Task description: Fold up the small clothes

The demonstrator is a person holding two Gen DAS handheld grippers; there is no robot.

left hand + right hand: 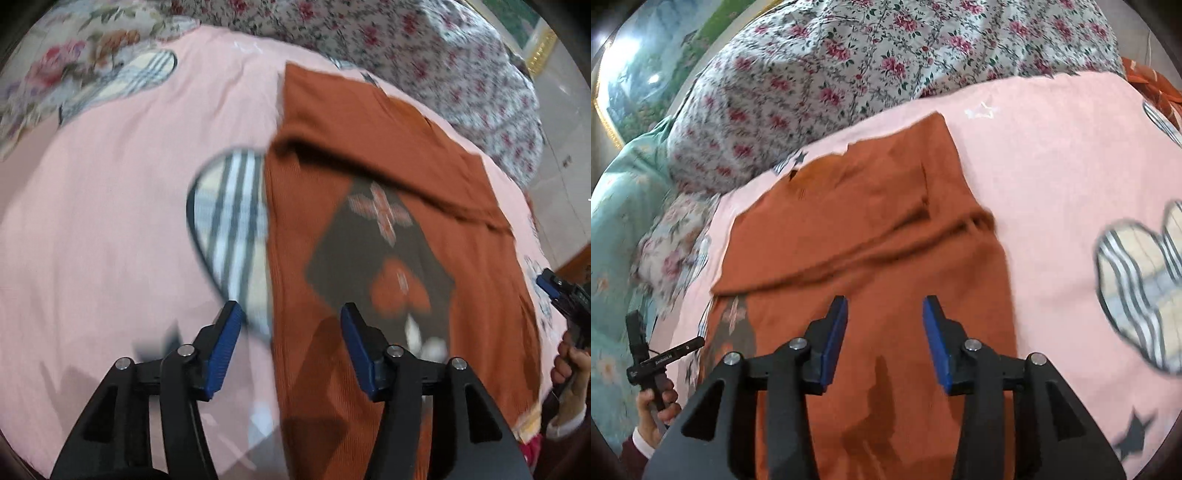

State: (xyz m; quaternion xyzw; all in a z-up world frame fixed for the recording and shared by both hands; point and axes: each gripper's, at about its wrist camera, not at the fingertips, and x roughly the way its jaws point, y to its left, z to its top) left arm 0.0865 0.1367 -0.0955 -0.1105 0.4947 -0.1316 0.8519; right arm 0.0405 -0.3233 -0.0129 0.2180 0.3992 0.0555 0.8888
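Tongs left [291, 317] and right [885, 312] hover wide-gaped, gripping nothing, above rust garment [871, 236].

One rust-orange garment [369, 155] lies at centre right of the left wrist view; one pink sheet [110, 221] lies beneath it, filling the left half; two plaid heart patches show on that sheet, one at centre [229, 229], one at upper left [140, 77]; one floral quilt [424, 48] spans the top; two grippers appear, the left gripper [291, 314] at bottom centre, the right gripper [884, 306] at bottom centre of its own view.
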